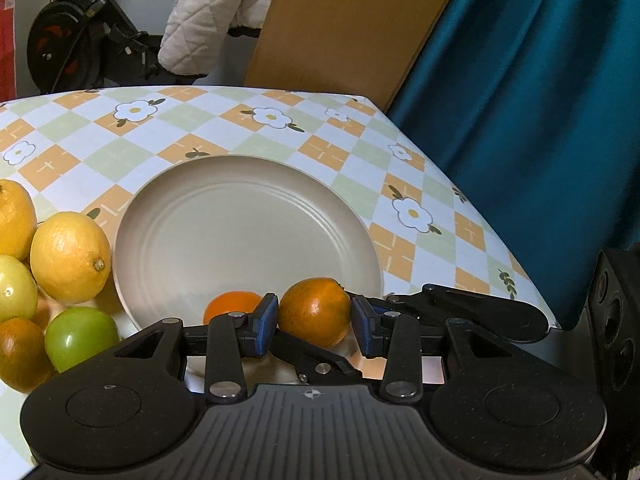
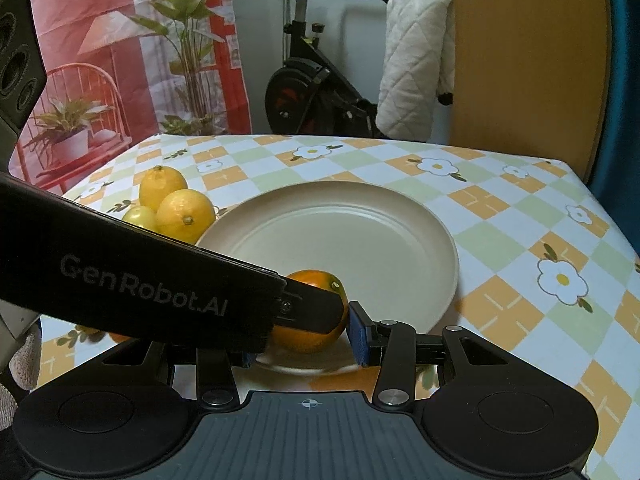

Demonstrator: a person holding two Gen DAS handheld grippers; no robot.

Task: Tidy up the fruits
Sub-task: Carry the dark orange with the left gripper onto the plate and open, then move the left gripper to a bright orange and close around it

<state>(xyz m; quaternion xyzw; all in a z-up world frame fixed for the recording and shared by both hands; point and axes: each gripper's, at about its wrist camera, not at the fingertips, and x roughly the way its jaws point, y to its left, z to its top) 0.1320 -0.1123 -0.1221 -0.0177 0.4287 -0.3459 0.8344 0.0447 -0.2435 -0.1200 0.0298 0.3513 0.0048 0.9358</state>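
Right at the near rim of a beige plate, an orange with a greenish, mottled skin sits pinched between the blue pads of the left gripper; its jaws are narrowed and press on both sides of the fruit. A second orange, brighter and glossy with a small green patch near the stem, is held in the right gripper over the same near rim; only its right blue pad is plain to see, touching the fruit, since the left gripper's black body crosses in front of the other side. From the left wrist view, that second orange shows only as an orange cap behind the left pad; this view also shows a green fruit and a dark orange one beside the lemons, left of the plate. The right wrist view shows the lemons beyond the plate's left rim, all on a checked floral tablecloth; the plate's middle lies bare.
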